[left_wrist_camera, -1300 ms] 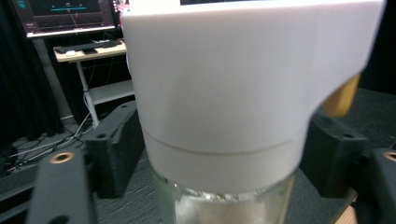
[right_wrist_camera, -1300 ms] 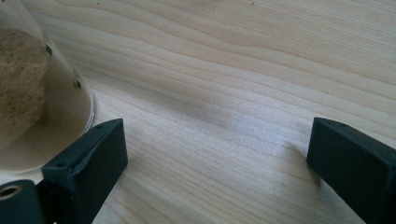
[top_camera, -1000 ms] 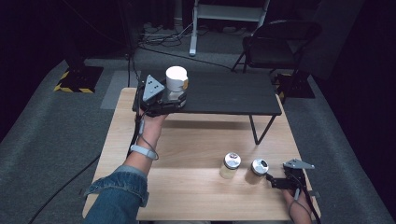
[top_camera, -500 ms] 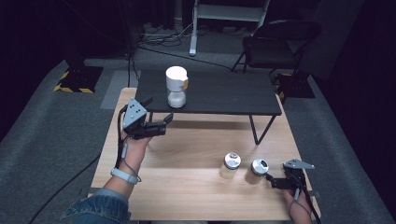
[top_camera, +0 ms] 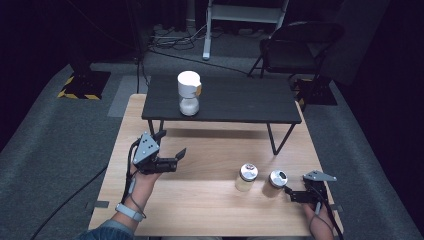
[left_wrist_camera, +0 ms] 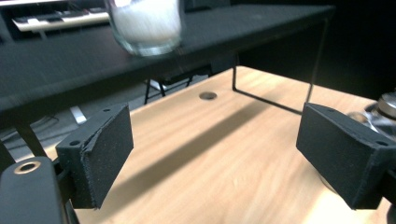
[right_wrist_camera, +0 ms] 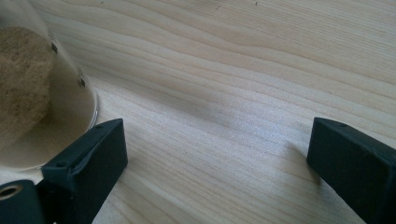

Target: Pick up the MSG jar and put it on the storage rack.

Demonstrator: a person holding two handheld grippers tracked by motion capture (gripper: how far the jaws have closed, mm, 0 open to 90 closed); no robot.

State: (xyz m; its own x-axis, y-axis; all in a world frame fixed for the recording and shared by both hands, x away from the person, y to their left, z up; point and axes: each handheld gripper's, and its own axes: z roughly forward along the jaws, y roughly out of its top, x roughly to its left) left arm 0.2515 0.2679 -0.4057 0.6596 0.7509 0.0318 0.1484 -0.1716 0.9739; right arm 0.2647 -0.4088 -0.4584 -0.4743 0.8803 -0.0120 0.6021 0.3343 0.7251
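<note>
The white-filled jar [top_camera: 188, 92] had been left standing on the black shelf [top_camera: 250, 102], and the left tongs [top_camera: 172, 157] had been drawn down over the bench [top_camera: 210, 200], closing slightly, empty. The right tongs [top_camera: 290, 194] were held open beside the brown-filled jar [top_camera: 275, 183], probably next.

Jars: three, one white-filled jar [top_camera: 189, 93] on the shelf, a silver-lidded jar [top_camera: 246, 177] and a brown-filled jar [top_camera: 275, 183] on the wooden table [top_camera: 210, 200]
Black shelf [top_camera: 240, 100]: one (standing on the table)
Grippers: two, left gripper [top_camera: 172, 152] and right gripper [top_camera: 289, 192]
Folding chair [top_camera: 300, 45]: one
</note>
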